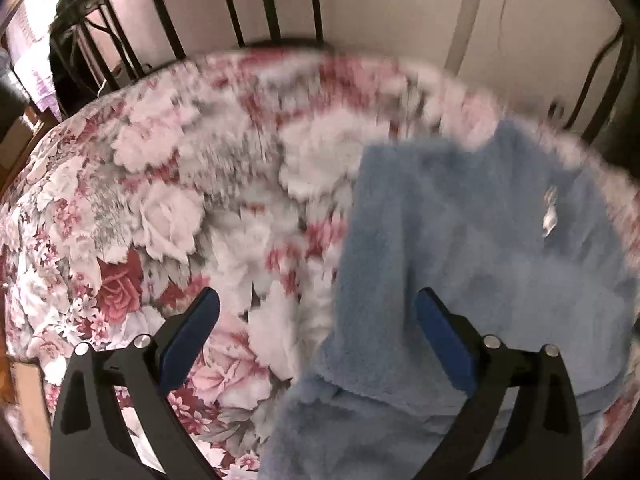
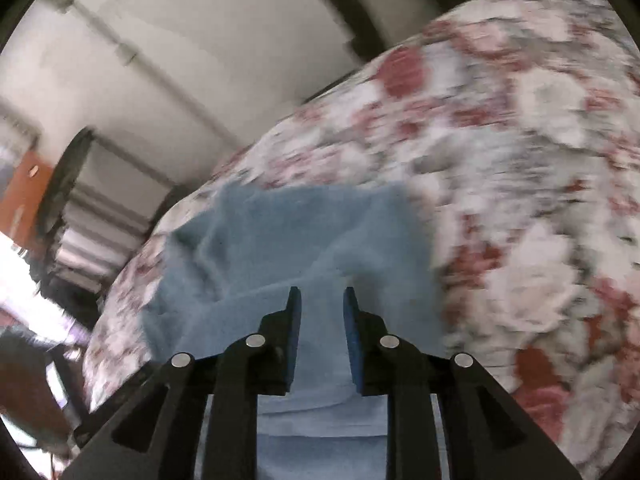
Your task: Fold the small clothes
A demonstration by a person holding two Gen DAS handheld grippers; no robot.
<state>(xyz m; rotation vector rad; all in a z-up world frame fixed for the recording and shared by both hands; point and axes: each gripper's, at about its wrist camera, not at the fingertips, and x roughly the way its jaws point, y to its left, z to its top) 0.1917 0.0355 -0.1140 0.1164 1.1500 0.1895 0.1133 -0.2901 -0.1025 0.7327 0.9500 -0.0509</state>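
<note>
Now | blue fleece cloth | fuzzy, rumpled | on floral bedspread

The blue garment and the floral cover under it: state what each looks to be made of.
Blue garment: soft fleece or plush, matte; its surface looks fuzzy and its edges thick and napped. Floral cover: probably printed woven cotton or a blend, smooth and flat with no pile, roses printed on it. Motion blur leaves the weave uncertain.
</note>
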